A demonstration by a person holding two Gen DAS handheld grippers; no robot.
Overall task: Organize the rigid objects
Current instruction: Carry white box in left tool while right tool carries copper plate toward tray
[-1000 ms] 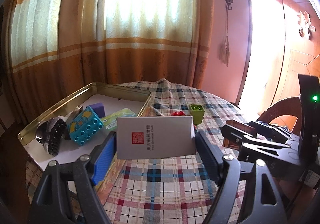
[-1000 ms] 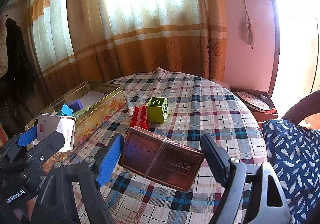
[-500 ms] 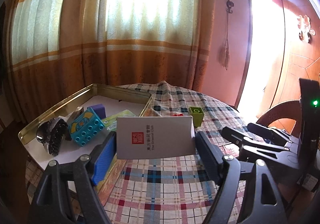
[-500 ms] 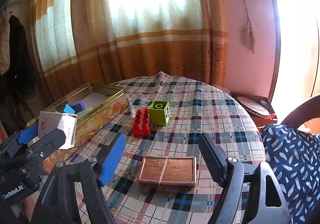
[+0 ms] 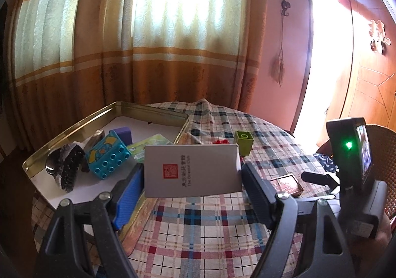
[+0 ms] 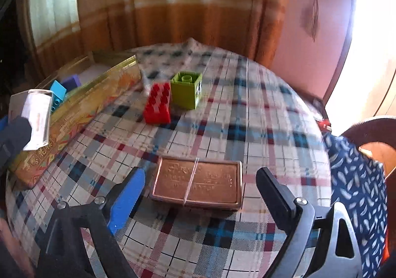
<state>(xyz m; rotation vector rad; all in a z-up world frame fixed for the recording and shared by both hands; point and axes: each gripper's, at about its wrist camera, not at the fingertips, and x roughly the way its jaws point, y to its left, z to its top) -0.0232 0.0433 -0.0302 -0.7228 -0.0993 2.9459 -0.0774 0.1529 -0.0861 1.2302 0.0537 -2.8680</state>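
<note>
My left gripper (image 5: 191,174) is shut on a white card box (image 5: 191,170) with a red stamp, held above the table beside the gold tin (image 5: 148,108). It shows at the left edge of the right wrist view (image 6: 34,117). My right gripper (image 6: 198,191) is open, its fingers either side of a brown flat box (image 6: 198,182) with a rubber band that lies on the checked cloth. That box also shows in the left wrist view (image 5: 287,185). A red brick (image 6: 158,103) and a green brick (image 6: 186,89) sit further back.
The gold tin (image 6: 74,104) holds a blue brick (image 5: 107,156), a purple block (image 5: 123,134), a green card (image 5: 146,144) and a dark pine cone (image 5: 68,166). A round table under checked cloth (image 6: 247,129), curtains behind, a chair with patterned fabric (image 6: 356,179) at right.
My right gripper has opened and let go of the brown flat box, which now lies on the cloth. The right gripper tilted down toward it. The left gripper keeps holding the white box.
</note>
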